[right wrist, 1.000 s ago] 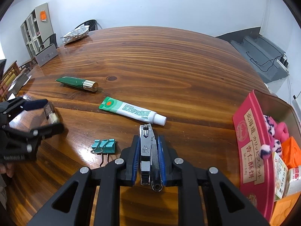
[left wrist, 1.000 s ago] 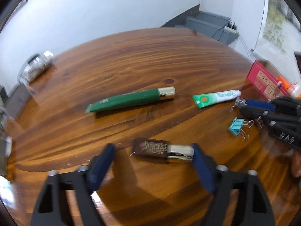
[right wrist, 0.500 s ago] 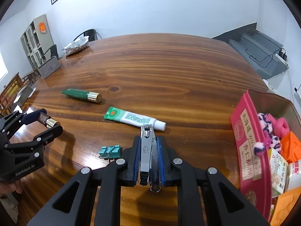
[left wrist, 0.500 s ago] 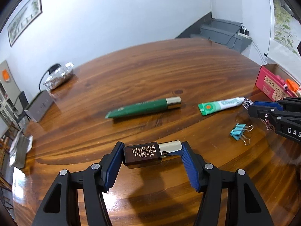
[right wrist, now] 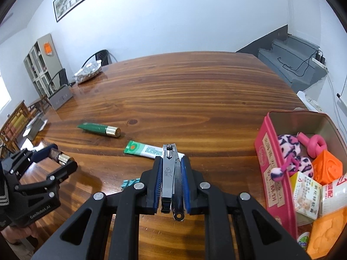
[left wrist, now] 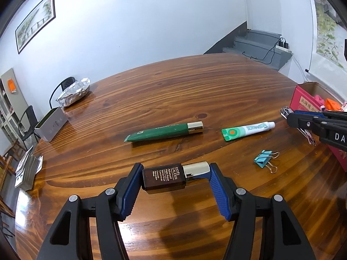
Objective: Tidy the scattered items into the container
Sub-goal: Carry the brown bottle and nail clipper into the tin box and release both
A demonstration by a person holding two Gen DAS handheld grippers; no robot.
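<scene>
My left gripper [left wrist: 176, 171] is shut on a small brown serum bottle [left wrist: 164, 178] with a silver cap, held crosswise above the table. My right gripper [right wrist: 171, 162] is shut on a metal nail clipper [right wrist: 168, 173], lifted off the wood. From the right wrist view the left gripper [right wrist: 54, 155] hangs at the far left with the bottle [right wrist: 56, 155]. On the table lie a green tube [left wrist: 164, 131] with a gold cap, a white-green toothpaste tube [left wrist: 247, 130] and a teal binder clip [left wrist: 263, 161]. The pink tin [right wrist: 272, 169] stands at the right with toys and boxes inside.
A foil-wrapped bundle [left wrist: 73, 92] and a grey box [left wrist: 51, 126] sit at the table's far left. A stack of cards [left wrist: 27, 171] lies near the left edge. Chairs and a cabinet [right wrist: 43, 62] stand beyond the table. Grey steps [right wrist: 292, 62] rise behind it.
The left gripper closed on the brown bottle and lifted it off the table. The right gripper rose with the nail clipper, and both views tilted up toward the room.
</scene>
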